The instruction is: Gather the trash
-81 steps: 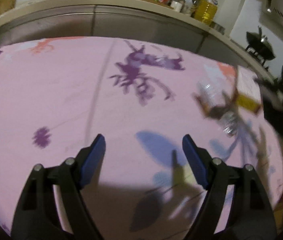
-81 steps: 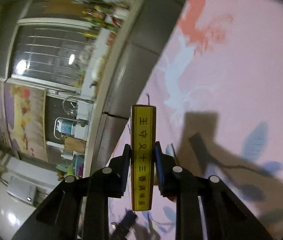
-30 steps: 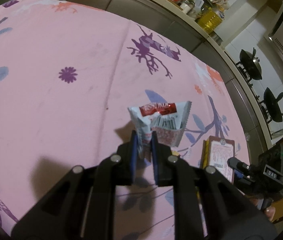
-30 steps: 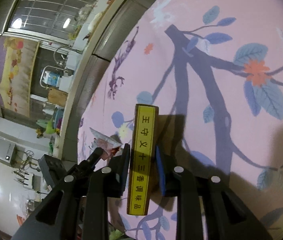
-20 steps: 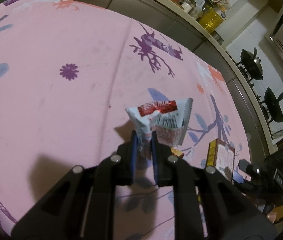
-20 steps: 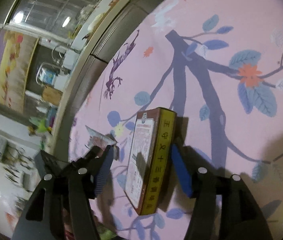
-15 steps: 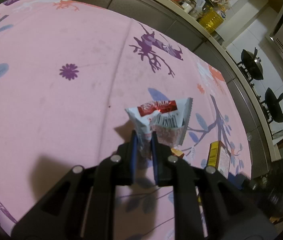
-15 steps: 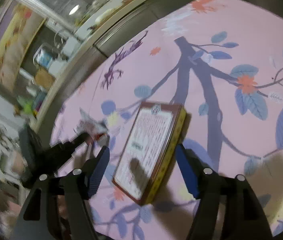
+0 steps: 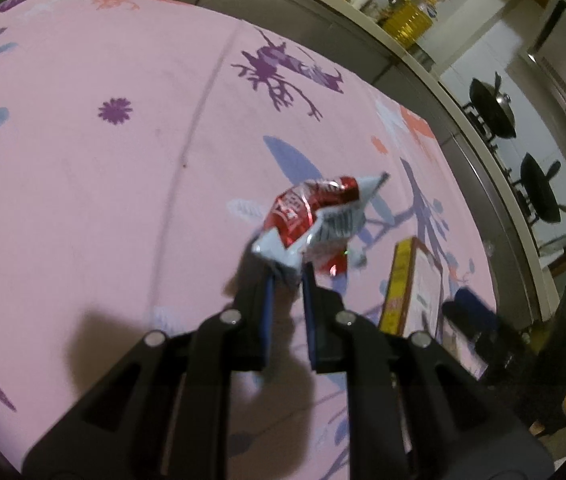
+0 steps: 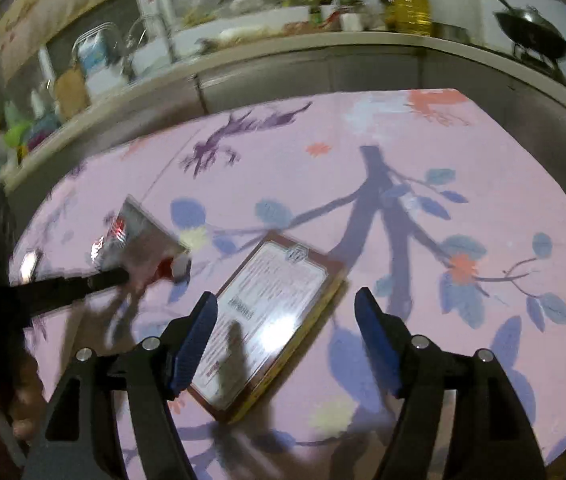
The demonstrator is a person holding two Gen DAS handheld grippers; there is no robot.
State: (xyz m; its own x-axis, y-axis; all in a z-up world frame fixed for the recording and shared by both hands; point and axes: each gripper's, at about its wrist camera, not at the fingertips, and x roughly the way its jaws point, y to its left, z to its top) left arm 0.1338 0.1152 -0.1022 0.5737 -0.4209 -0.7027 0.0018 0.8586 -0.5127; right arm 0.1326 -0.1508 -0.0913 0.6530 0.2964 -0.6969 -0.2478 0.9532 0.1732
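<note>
The left gripper (image 9: 287,276) pinches one corner of the wrapper (image 9: 315,216), a crumpled red and silver foil packet held up over the pink cloth (image 9: 83,160). Foil like this looks nearly weightless, limp and crackly, and slick on its printed face; a corner grip probably lets the rest flop and twist, so a hold deeper into the crumpled body seems safer against slipping out.

The right gripper (image 10: 285,308) has its fingers spread wide and holds nothing. The box (image 10: 271,316) lies flat on the cloth just ahead of and between them, its pale label face up, one long edge yellow. It looks like thin card: light, stiff along the edges, easy to dent on the broad faces. The two long narrow sides seem the place to take it, since the flat face gives the fingers nothing to close on.

Taking the box as the landmark, the wrapper hangs to its left and slightly farther off, near it but apart.

The left view shows the pinch itself, the blue pads pressed on the foil corner, and the box (image 9: 415,280) only as a foreshortened sliver at the right. The right view shows the box's whole top and its skewed lie on the cloth, while the wrapper (image 10: 139,240) is a blurred silver flap there and its grip cannot be read.
</note>
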